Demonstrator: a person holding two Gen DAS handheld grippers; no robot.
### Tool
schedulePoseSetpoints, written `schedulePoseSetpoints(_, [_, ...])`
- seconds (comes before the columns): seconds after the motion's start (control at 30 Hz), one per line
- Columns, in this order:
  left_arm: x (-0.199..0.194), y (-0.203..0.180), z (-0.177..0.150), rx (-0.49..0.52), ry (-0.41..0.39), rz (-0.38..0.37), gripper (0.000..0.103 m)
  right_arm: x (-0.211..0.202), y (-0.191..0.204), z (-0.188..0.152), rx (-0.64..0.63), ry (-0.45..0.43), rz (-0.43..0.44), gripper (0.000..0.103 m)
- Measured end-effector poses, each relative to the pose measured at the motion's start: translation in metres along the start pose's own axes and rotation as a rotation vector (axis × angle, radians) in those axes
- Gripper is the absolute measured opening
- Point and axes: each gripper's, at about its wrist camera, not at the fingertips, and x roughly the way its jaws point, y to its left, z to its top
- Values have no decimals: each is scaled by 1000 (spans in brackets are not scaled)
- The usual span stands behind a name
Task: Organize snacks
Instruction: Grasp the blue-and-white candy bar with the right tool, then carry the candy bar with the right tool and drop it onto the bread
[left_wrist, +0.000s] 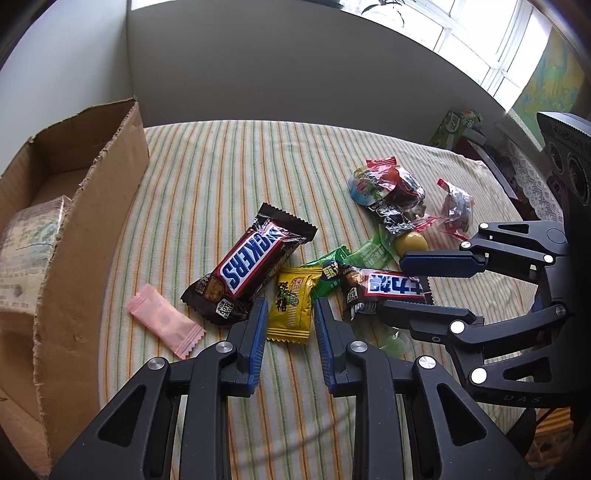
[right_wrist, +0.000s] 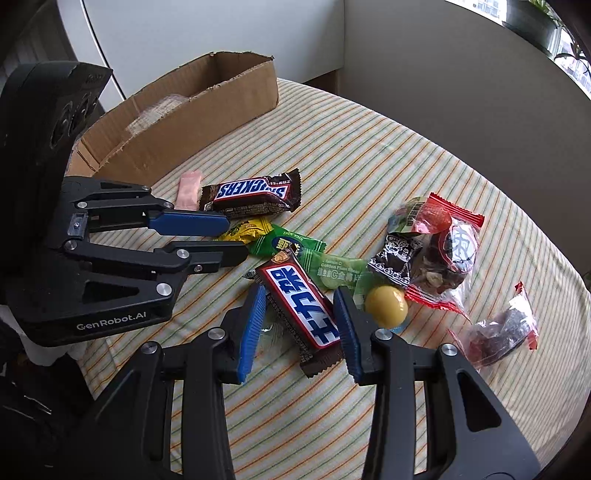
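Left wrist view: the left gripper (left_wrist: 289, 303) points down at a striped cloth (left_wrist: 221, 177). Its blue pads are drawn in to a narrow gap and sit against both side edges of a yellow candy (left_wrist: 293, 317), which lies flat between them just below frame centre. Touching that candy's upper left is an English-lettered Snickers bar (left_wrist: 251, 266), lying on a diagonal. A pink sachet (left_wrist: 166, 325) lies apart to the lower left. A torn cardboard box (left_wrist: 92, 221) fills the left edge, with a pale wrapped packet (left_wrist: 33, 229) inside it.

From the right wrist camera, the right gripper (right_wrist: 301, 291) is narrowed onto a Snickers bar with Chinese lettering (right_wrist: 301, 306) at lower centre. One pad is against each long side, and the bar's near end sticks out below the pads. The bar rests on the cloth, overlapping a dark green candy packet (right_wrist: 291, 243) and a pale green plum packet (right_wrist: 340, 269) at its far end. A yellow ball (right_wrist: 386, 306) sits just beside the right-hand finger. Above it is a heap of red and clear packets (right_wrist: 443, 236). One more clear packet with dark contents (right_wrist: 502, 332) lies well apart at the right edge.
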Motion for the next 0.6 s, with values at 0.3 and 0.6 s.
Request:
schedulePoseSetpoints(0.3, [5, 0, 4, 5, -6, 8, 22, 12, 14, -6, -50, 40, -30, 40])
schedulePoseSetpoints(0.6, [3, 1, 2, -12, -24, 22, 20, 2, 6, -16, 13, 21, -6, 31])
